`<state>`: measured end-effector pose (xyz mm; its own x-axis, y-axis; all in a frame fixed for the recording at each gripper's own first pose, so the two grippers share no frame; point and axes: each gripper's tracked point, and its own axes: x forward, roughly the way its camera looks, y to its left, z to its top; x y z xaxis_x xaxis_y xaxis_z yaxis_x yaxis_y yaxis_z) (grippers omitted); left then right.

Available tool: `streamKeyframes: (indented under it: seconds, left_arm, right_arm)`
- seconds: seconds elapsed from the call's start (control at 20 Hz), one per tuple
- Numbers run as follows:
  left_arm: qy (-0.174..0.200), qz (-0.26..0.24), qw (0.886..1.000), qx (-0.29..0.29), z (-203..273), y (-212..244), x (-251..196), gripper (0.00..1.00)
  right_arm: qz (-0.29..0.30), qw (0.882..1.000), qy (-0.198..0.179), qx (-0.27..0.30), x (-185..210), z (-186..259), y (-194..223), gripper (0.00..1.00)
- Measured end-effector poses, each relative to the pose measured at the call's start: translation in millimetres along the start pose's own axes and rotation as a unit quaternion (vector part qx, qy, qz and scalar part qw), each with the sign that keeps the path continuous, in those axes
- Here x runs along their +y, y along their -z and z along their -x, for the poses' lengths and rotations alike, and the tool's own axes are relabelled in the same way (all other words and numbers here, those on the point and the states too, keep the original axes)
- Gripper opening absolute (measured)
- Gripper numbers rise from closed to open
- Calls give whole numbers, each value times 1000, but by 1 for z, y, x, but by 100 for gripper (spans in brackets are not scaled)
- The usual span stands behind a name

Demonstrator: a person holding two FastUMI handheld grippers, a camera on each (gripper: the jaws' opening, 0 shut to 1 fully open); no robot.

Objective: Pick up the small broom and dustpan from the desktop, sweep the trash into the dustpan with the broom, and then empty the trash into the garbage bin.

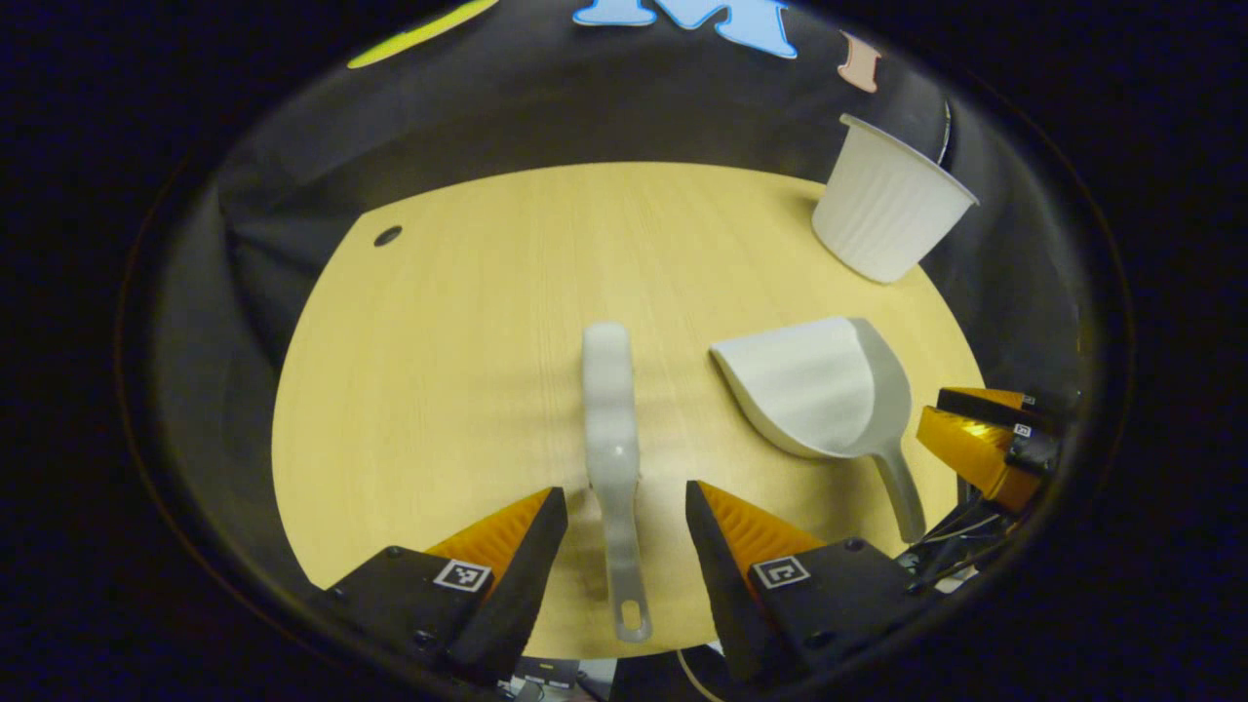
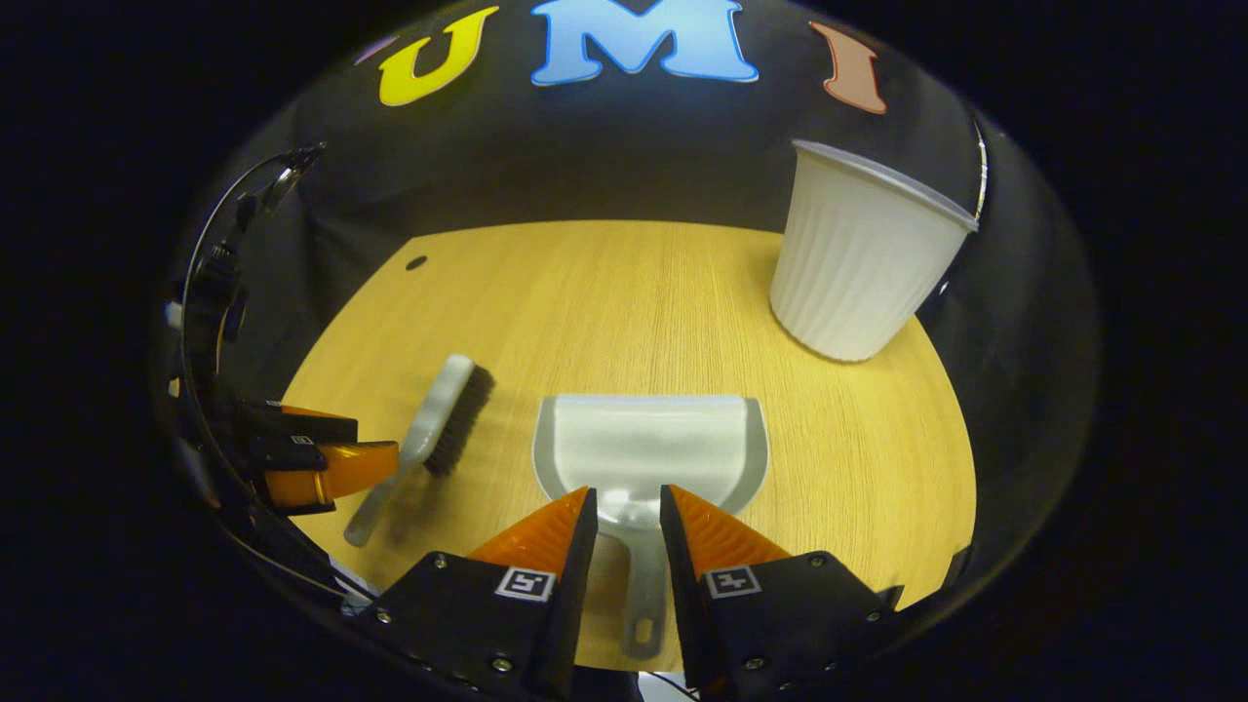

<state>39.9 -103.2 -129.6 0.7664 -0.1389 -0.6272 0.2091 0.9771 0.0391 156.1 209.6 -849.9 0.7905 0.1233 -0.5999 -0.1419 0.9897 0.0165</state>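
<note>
The small broom lies on the wooden desktop, bristles on its side, and its handle runs back between the fingers of my left gripper. That gripper is open, with a gap on each side of the handle. The white dustpan lies flat, mouth away from me, its handle passing between the fingers of my right gripper. These stand narrowly open just above it, and wood shows beside the handle. The white ribbed bin stands at the back right. In the right gripper view the broom lies left of the dustpan.
A small dark hole marks the desktop's far left. The desktop's rounded edge falls off to black cloth on all sides. In the left gripper view the dustpan lies right of the broom, with the right gripper beside its handle.
</note>
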Motion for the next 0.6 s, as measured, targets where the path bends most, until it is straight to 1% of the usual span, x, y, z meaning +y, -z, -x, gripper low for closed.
streamKeyframes:
  seconds: [0.05,0.15,0.2,0.25,0.3,0.35,0.4,0.45,0.5,0.55,0.6]
  left_arm:
    - [-1,-1,1000,-25,5,-14,-3,82]
    - [-1,0,997,-78,22,-45,-9,80]
    - [-1,-1,995,-102,32,-56,-11,82]
    - [-2,-3,992,-128,40,-67,-14,80]
    - [-4,-5,988,-154,50,-80,-16,82]
    - [-8,-6,984,-179,51,-80,-19,82]
    - [-10,-3,978,-207,62,-90,-21,80]
    - [-10,3,972,-236,70,-100,-24,80]
    - [-9,11,966,-259,64,-102,-23,81]
    - [-7,21,960,-280,77,-106,-26,82]
    - [-4,33,954,-299,85,-101,-20,80]
  right_arm:
    - [-1,1000,-1,-25,2,6,-15,41]
    - [-4,997,-1,-71,4,18,-44,41]
    - [-4,996,0,-93,5,26,-58,41]
    - [-4,994,2,-114,7,31,-71,42]
    - [-2,991,6,-134,5,41,-83,41]
    - [0,988,10,-156,4,52,-97,41]
    - [2,984,13,-176,5,64,-111,41]
    - [3,981,15,-195,5,74,-124,41]
    - [3,976,18,-215,5,84,-136,41]
    - [3,973,20,-230,2,92,-144,41]
    - [2,970,22,-242,2,100,-151,41]
